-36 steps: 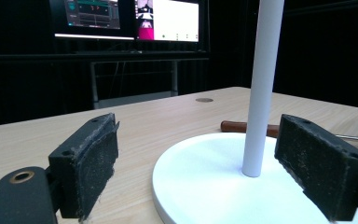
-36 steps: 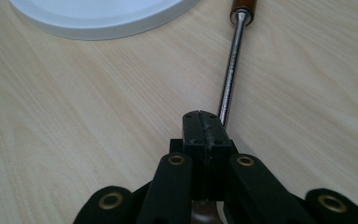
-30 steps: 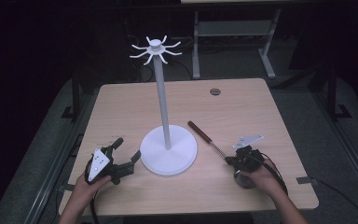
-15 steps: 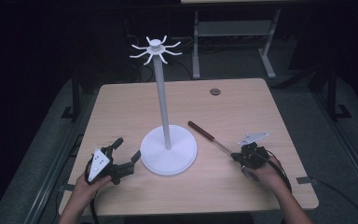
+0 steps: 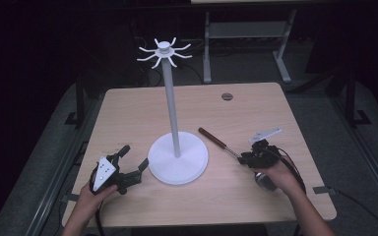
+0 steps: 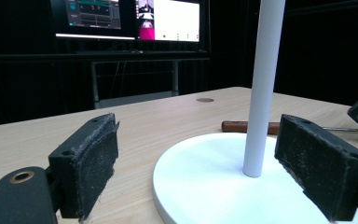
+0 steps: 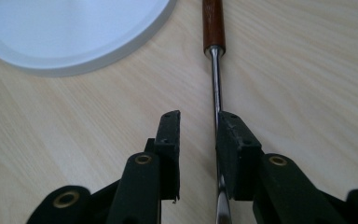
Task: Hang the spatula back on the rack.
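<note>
From the high view, the white stand (image 5: 177, 156) rises from the middle of the tabletop (image 5: 128, 105), its hook crown at twelve o'clock. The wooden-handled tool (image 5: 212, 137) lies flat at about four o'clock from the stand's base, handle nearest the base, its metal shaft running out toward the right claw (image 5: 246, 158). A second ago that claw sat closed over the shaft's far end; since then its jaws have just been opening and the hand has drawn back a little toward four o'clock. The left claw (image 5: 132, 162) waits at eight o'clock of the base, jaws spread wide with nothing between them.

In the left gripper view, the left claw (image 6: 209, 168) frames the edge of the white base and the pole (image 6: 263, 88); both pads stand wide and clear, and the tool's brown handle (image 6: 242, 126) lies on the wood behind the pole.

In the right gripper view, the right claw (image 7: 198, 154) is narrow but parted. The shaft (image 7: 216, 84) runs up toward twelve o'clock along the inner face of the right-hand pad, the other pad standing off it, so the grip looks released. I judge the tool has been let go on the tabletop, perhaps for a fresh hold before hanging.
</note>
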The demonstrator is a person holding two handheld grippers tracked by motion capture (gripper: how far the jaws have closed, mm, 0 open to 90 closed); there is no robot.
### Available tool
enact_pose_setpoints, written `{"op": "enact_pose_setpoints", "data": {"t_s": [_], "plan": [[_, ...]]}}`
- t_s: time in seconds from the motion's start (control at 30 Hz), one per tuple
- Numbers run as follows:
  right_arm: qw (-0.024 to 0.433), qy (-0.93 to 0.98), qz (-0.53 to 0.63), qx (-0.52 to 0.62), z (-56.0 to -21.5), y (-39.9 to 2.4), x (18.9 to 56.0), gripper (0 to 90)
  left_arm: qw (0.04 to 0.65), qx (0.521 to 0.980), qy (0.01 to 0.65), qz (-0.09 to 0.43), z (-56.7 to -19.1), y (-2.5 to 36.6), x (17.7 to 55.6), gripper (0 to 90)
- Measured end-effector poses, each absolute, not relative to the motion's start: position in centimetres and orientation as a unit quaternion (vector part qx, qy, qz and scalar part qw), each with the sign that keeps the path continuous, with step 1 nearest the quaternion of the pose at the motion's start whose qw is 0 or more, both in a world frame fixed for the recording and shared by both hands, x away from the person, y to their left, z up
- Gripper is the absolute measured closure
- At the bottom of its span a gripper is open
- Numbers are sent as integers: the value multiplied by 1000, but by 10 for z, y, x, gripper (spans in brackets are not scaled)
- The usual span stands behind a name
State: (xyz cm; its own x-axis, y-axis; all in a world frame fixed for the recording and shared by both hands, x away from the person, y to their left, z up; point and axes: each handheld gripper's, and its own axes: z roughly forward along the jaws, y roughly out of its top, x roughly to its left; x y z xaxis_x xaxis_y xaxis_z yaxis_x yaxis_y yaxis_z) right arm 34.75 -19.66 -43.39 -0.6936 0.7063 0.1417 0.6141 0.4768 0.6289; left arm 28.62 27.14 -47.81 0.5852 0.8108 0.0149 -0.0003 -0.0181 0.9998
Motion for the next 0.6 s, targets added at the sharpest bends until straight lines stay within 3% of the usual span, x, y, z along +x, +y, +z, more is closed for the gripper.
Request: {"op": "enact_pose_setpoints", "data": {"t_s": [0.6], "plan": [[43, 892, 271, 359, -410, -153, 416, 646, 625, 635, 319, 324, -478, 271, 286, 126]]}}
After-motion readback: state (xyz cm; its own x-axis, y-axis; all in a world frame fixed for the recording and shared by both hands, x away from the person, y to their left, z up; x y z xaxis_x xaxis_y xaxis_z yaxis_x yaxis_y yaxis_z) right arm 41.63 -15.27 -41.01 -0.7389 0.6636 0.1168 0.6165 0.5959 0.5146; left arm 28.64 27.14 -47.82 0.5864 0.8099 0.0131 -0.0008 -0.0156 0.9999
